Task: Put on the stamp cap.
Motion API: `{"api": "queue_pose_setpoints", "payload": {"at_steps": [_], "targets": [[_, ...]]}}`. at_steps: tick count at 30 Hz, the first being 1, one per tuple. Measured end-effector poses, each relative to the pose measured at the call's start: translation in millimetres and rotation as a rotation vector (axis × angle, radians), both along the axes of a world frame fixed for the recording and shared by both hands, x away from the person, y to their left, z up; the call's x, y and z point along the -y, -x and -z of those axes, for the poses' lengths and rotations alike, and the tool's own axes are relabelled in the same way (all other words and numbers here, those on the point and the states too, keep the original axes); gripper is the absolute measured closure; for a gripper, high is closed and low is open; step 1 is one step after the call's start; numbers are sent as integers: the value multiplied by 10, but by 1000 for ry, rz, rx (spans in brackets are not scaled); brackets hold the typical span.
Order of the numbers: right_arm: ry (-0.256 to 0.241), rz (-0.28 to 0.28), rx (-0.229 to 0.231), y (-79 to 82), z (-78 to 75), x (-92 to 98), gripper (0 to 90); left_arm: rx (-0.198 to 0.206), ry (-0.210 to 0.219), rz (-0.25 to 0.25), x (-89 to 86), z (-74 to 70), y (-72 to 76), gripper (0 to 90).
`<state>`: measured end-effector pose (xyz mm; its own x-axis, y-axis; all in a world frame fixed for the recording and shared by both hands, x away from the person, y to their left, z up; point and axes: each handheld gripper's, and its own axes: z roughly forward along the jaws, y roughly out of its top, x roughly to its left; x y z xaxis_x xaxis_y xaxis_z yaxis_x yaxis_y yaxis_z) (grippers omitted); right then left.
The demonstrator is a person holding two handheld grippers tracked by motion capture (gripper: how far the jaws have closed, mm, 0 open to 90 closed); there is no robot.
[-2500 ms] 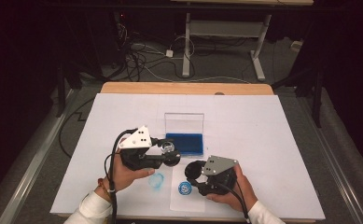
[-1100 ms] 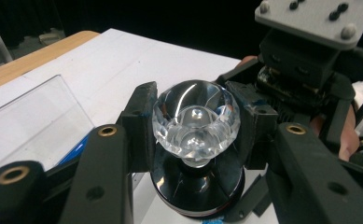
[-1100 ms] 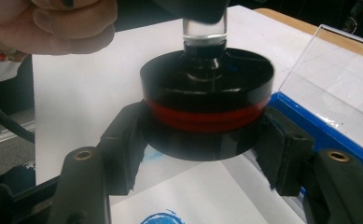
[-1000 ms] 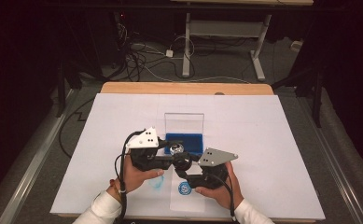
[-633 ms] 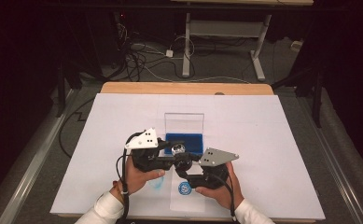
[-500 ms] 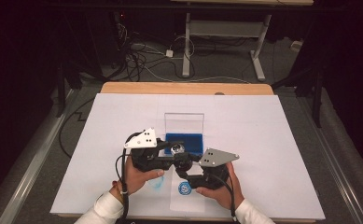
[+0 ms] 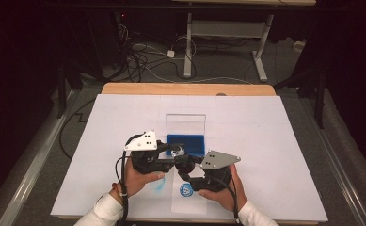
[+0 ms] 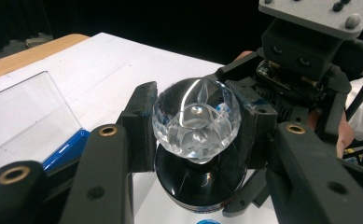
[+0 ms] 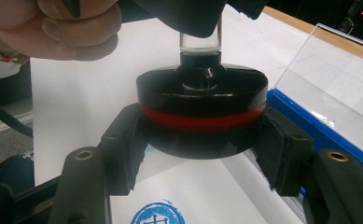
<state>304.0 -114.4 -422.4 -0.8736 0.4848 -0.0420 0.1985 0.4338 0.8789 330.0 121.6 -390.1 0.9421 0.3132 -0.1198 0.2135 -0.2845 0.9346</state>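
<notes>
Both grippers meet at the front middle of the white tabletop, right in front of the blue ink pad case w/ its clear lid standing open.

They're both on the same thing, a stamp w/ a faceted clear crystal knob on top and a round black base w/ a red band round it. In the left gripper view the left gripper has its fingers closed snug on both sides of the crystal knob. In the right gripper view the right gripper has its fingers closed on the black base, one pad each side, just under the red band. So the stamp is held in the air between the two, knob up, clear neck upright, a bit above the tabletop.

Right below it, near the front edge, there's a round blue stamped print on the white sheet; it also shows at the bottom of the right gripper view. A fainter blue smudge sits just left of it, by the person's left hand. The right hand wraps the right gripper from below. Ink pad case is just behind the stamp, not touching afaict.
</notes>
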Motion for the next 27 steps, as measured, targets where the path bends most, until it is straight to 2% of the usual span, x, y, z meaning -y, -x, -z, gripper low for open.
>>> {"api": "queue_pose_setpoints", "payload": {"at_steps": [10, 18, 23, 27], "targets": [[5, 5, -10, 6, -15, 5, 395, 2, 5, 2, -6, 11, 4, 548], [2, 8, -30, -1, -24, 19, 395, 19, 0, 0, 7, 17, 33, 549], [8, 26, -20, 8, -34, 30, 395, 21, 0, -4, 3, 28, 42, 548], [18, 18, -22, -2, -27, 40, 394, 14, -5, -2, 8, 39, 35, 548]]}}
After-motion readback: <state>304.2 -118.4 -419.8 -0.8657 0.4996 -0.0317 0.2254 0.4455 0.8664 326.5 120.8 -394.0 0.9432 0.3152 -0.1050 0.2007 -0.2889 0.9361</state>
